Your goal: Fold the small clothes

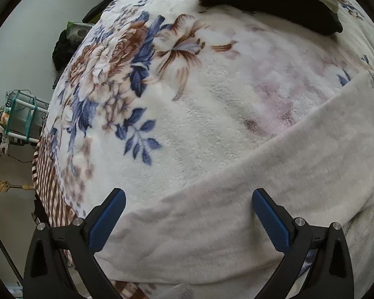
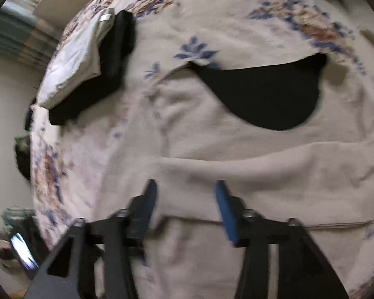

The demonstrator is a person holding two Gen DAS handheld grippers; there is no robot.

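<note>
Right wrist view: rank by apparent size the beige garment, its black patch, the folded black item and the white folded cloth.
1. beige garment
2. black patch
3. folded black item and white folded cloth: look alike, unranked; both lie farther away.

Left gripper (image 1: pixel 188 196) fingers (image 1: pixel 107 220) spread above cream garment (image 1: pixel 249 199), floral blanket (image 1: pixel 174 99) beneath

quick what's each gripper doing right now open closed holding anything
Left gripper: open, holding nothing, over the beige garment.
Right gripper: open, holding nothing, over the same garment.
</note>
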